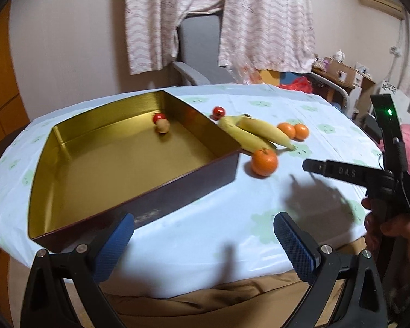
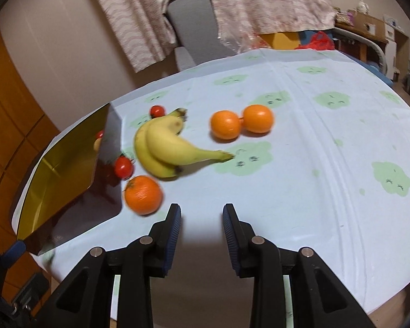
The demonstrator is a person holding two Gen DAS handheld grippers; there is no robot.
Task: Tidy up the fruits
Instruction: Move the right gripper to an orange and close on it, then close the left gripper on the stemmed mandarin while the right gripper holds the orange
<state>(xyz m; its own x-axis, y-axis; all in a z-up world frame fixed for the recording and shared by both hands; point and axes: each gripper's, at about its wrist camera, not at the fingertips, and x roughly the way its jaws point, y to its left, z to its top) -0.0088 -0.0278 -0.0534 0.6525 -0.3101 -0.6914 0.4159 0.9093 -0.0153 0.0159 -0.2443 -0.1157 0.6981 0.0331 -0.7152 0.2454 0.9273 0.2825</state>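
A dark box (image 1: pixel 177 194) with a gold inside lies on the table and holds a red tomato (image 1: pixel 158 117) and a brownish fruit (image 1: pixel 163 126). To its right lie two bananas (image 1: pixel 254 134), a tomato (image 1: pixel 218 112), a near orange (image 1: pixel 264 162) and two far oranges (image 1: pixel 287 129). My left gripper (image 1: pixel 205 235) is open and empty at the box's near corner. My right gripper (image 2: pixel 202 218) is open and empty just right of the near orange (image 2: pixel 143 194), short of the bananas (image 2: pixel 166 147). A second loose tomato (image 2: pixel 123 166) rests against the box (image 2: pixel 106 191).
The round table (image 2: pixel 328 164) wears a pale blue cloth with green patches and has bare cloth on its right half. A grey chair (image 1: pixel 196 43) and curtains stand behind it. A hand (image 1: pixel 391 224) holds the right gripper (image 1: pixel 310 166) at the table's right edge.
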